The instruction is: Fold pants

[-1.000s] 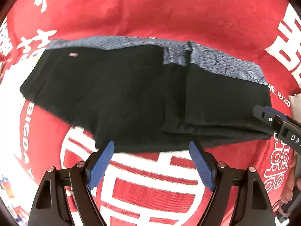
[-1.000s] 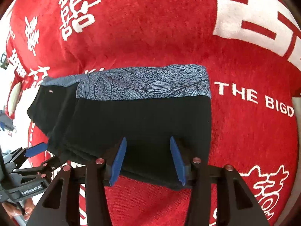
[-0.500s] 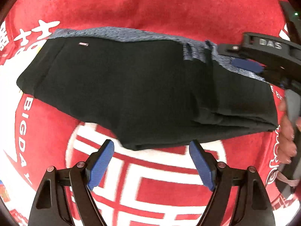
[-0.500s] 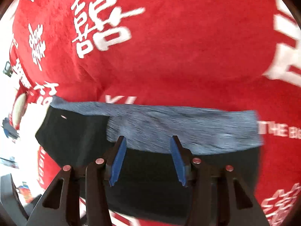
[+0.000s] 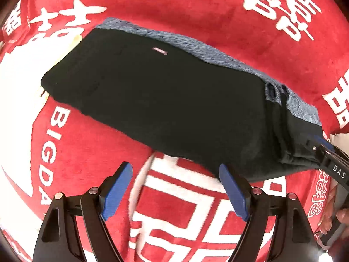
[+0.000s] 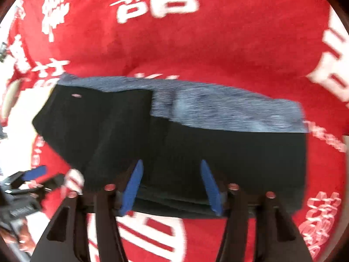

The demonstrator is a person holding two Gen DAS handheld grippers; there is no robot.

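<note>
Black pants (image 5: 174,100) lie folded into a compact rectangular stack on a red blanket (image 5: 196,11) printed with large white characters. A band of blue-grey patterned cloth (image 5: 218,54) runs along the stack's far edge, and a small pale label (image 5: 159,50) sits on the top layer.

The left gripper (image 5: 175,187) hangs over bare blanket just near of the stack's near edge, its blue-padded jaws spread wide and empty. The right gripper (image 6: 172,185) hovers over the near edge of the stack; its jaws are opening, with dark cloth showing below and between them, and nothing appears pinched.

Risks, as judged from this view: the stacked layers at the right end (image 5: 290,152) look loose and stepped, so a pad that catches one layer as the right gripper pulls away could drag it out and undo the fold. The plush pile of the blanket may grip the lowest layer, so sliding the stack could skew it.

Materials: the pants appear matte, soft and limp, with thick rounded fold edges. The blanket is velvety and deep-piled. The grippers are rigid black frames with smooth blue pads.
</note>
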